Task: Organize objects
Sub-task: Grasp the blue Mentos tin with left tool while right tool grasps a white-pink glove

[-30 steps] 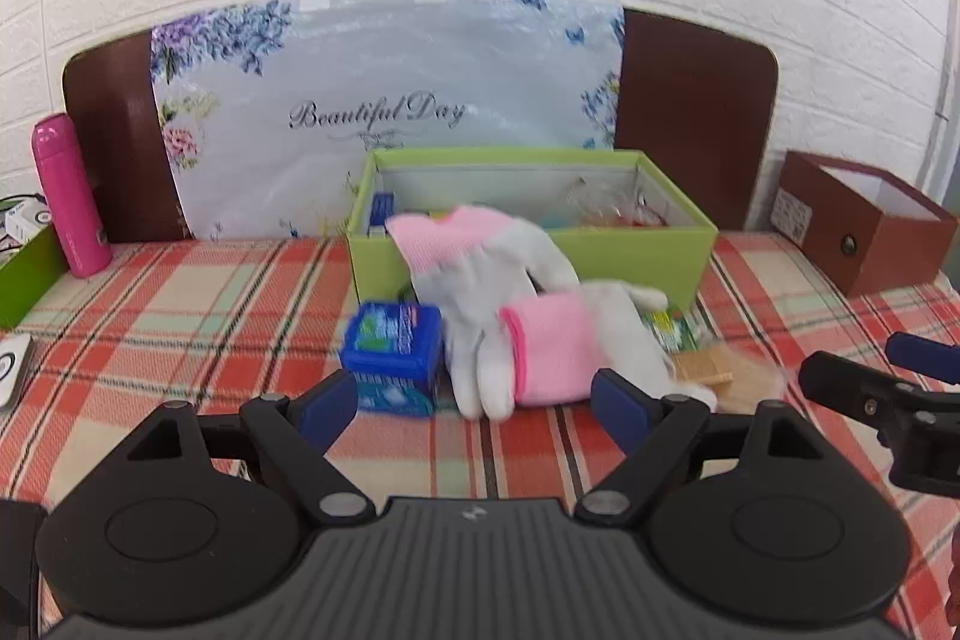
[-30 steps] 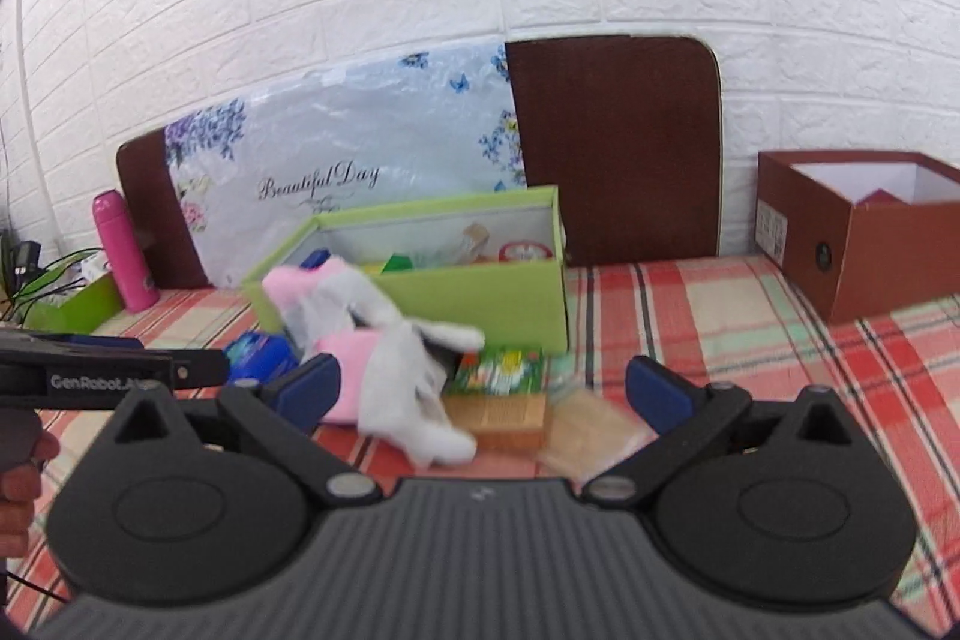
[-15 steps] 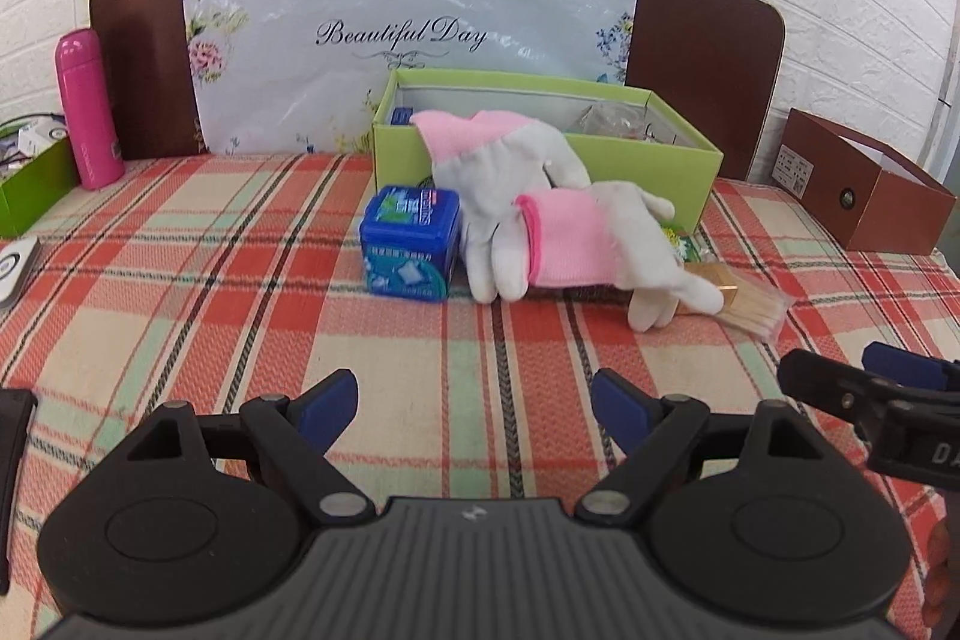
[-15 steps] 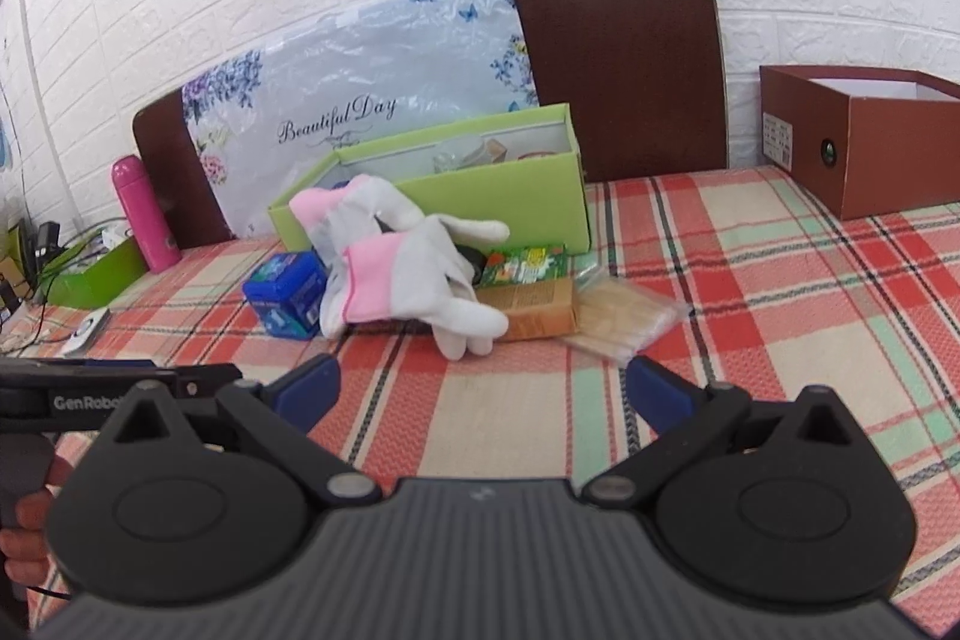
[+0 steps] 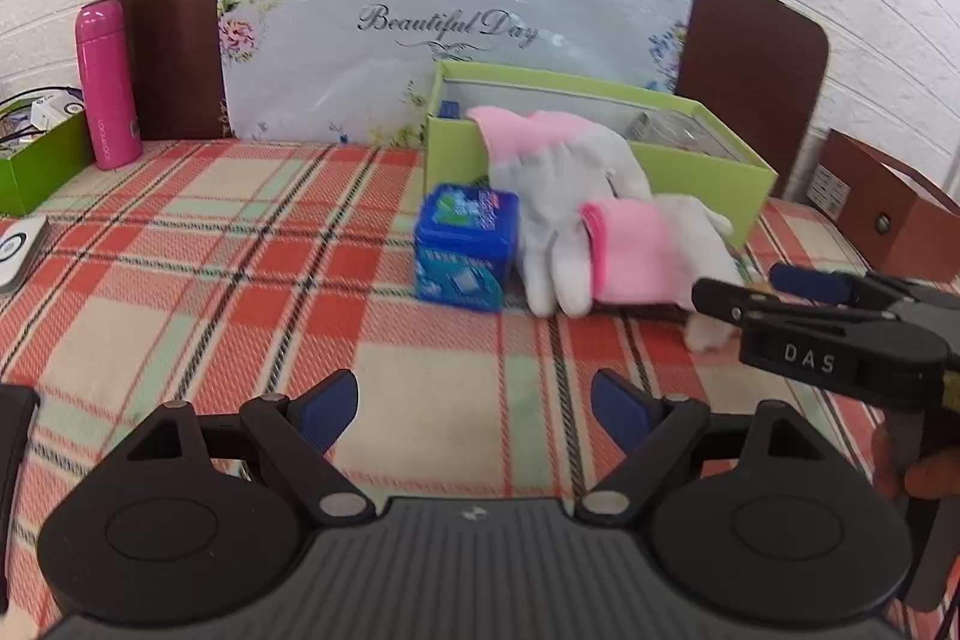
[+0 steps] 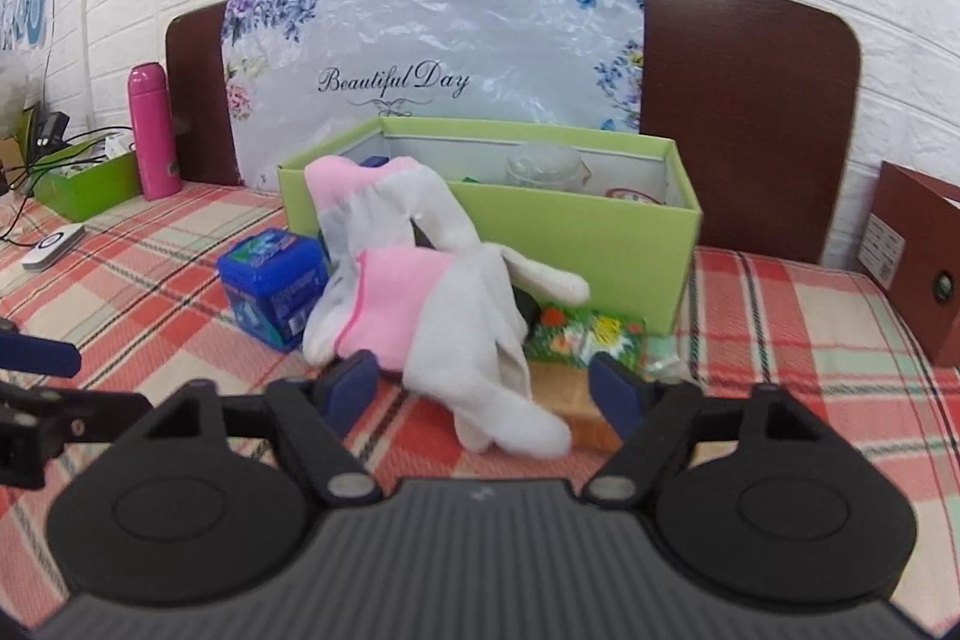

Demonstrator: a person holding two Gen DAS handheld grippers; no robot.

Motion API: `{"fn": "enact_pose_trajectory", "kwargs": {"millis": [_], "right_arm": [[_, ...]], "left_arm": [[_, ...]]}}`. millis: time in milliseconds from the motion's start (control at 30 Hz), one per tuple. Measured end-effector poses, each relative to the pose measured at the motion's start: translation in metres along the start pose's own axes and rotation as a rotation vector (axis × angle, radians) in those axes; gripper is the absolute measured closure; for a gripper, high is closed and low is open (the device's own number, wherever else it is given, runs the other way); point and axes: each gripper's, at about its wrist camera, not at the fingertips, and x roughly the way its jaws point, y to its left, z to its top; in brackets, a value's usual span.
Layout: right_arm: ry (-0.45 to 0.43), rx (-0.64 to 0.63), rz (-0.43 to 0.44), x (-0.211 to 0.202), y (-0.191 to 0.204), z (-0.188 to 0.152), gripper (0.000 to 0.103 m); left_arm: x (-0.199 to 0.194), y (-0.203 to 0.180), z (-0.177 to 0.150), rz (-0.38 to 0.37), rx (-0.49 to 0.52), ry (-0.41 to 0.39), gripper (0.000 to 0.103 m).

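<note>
A green open box (image 6: 576, 226) (image 5: 690, 148) stands on the plaid tablecloth. Two white gloves with pink cuffs lie against its front: one (image 6: 384, 214) (image 5: 558, 178) drapes over the rim, the other (image 6: 462, 334) (image 5: 636, 250) lies on the cloth. A blue packet (image 6: 273, 280) (image 5: 468, 247) sits to their left. A colourful packet (image 6: 585, 334) and a tan block (image 6: 570, 400) lie to their right. My right gripper (image 6: 483, 391) is open, its fingers either side of the lower glove's fingers. My left gripper (image 5: 474, 409) is open and empty, well short of the blue packet.
A pink bottle (image 5: 108, 85) (image 6: 153, 130) and a small green tray (image 5: 36, 160) stand at the left. A brown box (image 5: 894, 214) (image 6: 918, 256) is at the right. A floral board (image 5: 456, 22) leans on the wall. A white device (image 6: 54, 244) lies left.
My right gripper has moved forward and down to the lower glove. My left gripper has shifted left and drawn closer to the table; the objects now sit right of its centre.
</note>
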Motion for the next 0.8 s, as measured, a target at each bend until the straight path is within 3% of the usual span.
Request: {"fn": "enact_pose_trajectory", "kwargs": {"millis": [67, 167, 400, 433, 500, 533, 633, 700, 800], "right_arm": [[0.034, 0.006, 0.046, 0.01, -0.001, 0.003, 0.075], [0.021, 0.007, 0.071, 0.002, 0.0, -0.001, 0.092], [0.055, 0.067, 0.134, -0.046, -0.001, -0.032, 0.095], [0.071, 0.072, 0.14, -0.052, 0.0, -0.036, 0.095], [0.122, 0.069, 0.141, -0.062, 0.004, -0.045, 0.095], [0.143, 0.06, 0.139, -0.066, 0.007, -0.049, 0.095], [0.193, 0.048, 0.163, -0.077, 0.013, -0.06, 0.095], [0.214, 0.026, 0.195, -0.085, 0.018, -0.064, 0.094], [0.225, -0.044, 0.23, -0.095, 0.025, -0.065, 0.084]], "left_arm": [[0.01, 0.004, 0.011, 0.013, -0.006, -0.009, 0.015], [0.029, 0.007, 0.029, 0.024, -0.011, -0.028, 0.015], [0.082, 0.004, 0.061, 0.043, -0.012, -0.005, 0.015], [0.087, 0.005, 0.063, 0.046, -0.019, 0.007, 0.017], [0.092, 0.01, 0.063, -0.007, -0.047, 0.025, 0.039], [0.091, 0.012, 0.062, -0.03, -0.063, 0.041, 0.044], [0.075, 0.016, 0.054, -0.052, -0.081, 0.054, 0.044], [0.059, 0.015, 0.042, -0.082, -0.046, 0.082, 0.044], [0.026, 0.01, 0.017, -0.099, 0.046, 0.113, 0.044]]}}
